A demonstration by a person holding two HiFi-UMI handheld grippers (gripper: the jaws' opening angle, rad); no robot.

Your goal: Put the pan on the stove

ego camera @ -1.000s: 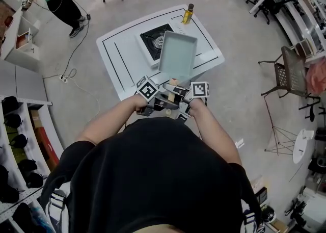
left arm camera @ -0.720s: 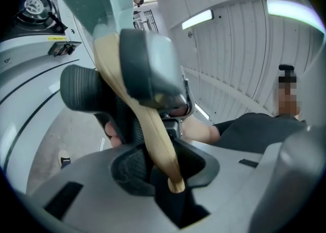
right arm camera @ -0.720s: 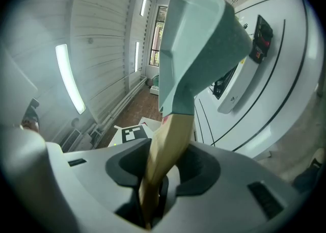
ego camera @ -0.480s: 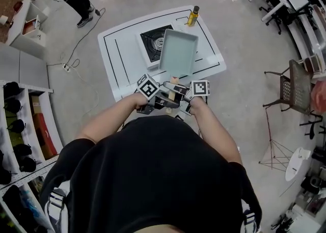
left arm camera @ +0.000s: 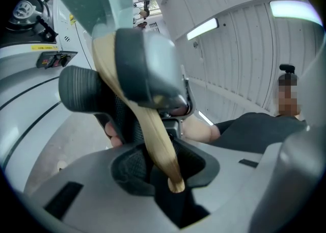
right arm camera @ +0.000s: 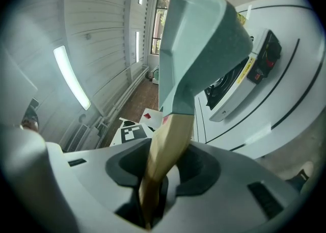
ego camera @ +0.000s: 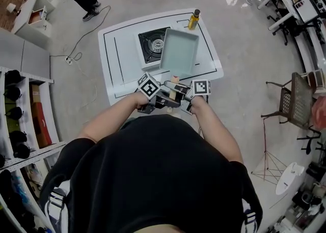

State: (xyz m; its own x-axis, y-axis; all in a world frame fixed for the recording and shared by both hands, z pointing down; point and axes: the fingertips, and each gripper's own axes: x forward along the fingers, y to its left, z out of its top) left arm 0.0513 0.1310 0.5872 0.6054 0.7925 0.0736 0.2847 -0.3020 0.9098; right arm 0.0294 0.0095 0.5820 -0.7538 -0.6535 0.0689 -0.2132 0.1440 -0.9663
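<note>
Pale-green pan [ego camera: 178, 51] hangs just ahead of your grippers, above the bench [ego camera: 119, 69], with its left side over the stove [ego camera: 150, 41]. Your left gripper [left arm camera: 163, 163] and right gripper [right arm camera: 153, 186] are side by side, both clamped on its wooden handle [right arm camera: 170, 135], which runs between each pair of jaws.

Head view looks steeply down; both gripper views — very close — apparently share the handle [right arm camera: 164, 150].

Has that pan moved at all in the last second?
Yes, slightly: the pan has gone forward, away from the person; its far edge is now closer to the bottle.
</note>
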